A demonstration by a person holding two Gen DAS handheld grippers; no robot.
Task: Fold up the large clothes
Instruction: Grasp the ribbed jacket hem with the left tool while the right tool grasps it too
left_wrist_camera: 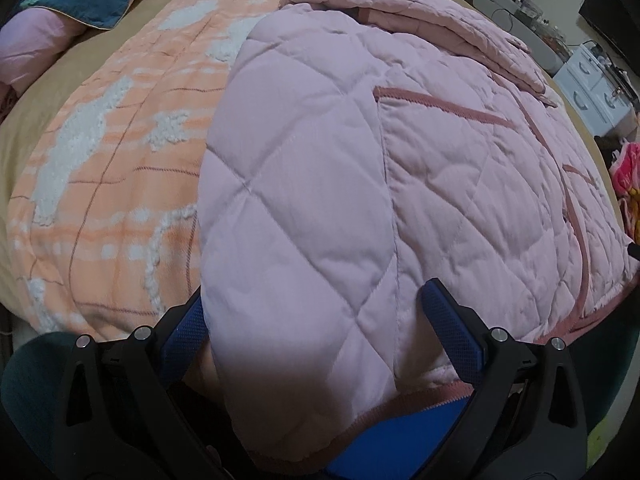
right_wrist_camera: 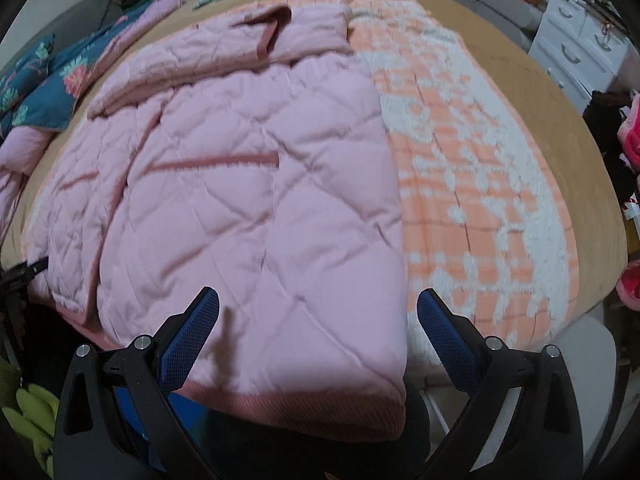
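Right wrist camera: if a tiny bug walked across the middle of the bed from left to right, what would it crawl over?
Flowery blue pillow → pink quilted jacket → orange-and-white blanket → tan bedsheet → white drawers beside the bed.

1. My left gripper (left_wrist_camera: 316, 322) has a black plastic frame with two arms that spread in a V.
2. Its fingers (left_wrist_camera: 452, 332) carry blue pads with a fine mesh texture.
3. Round silver screw heads sit on each arm's knuckles.
4. My right gripper (right_wrist_camera: 318, 320) has the same look: black frame, blue textured fingers (right_wrist_camera: 448, 332), silver screws, slotted cut-outs in the side plates.
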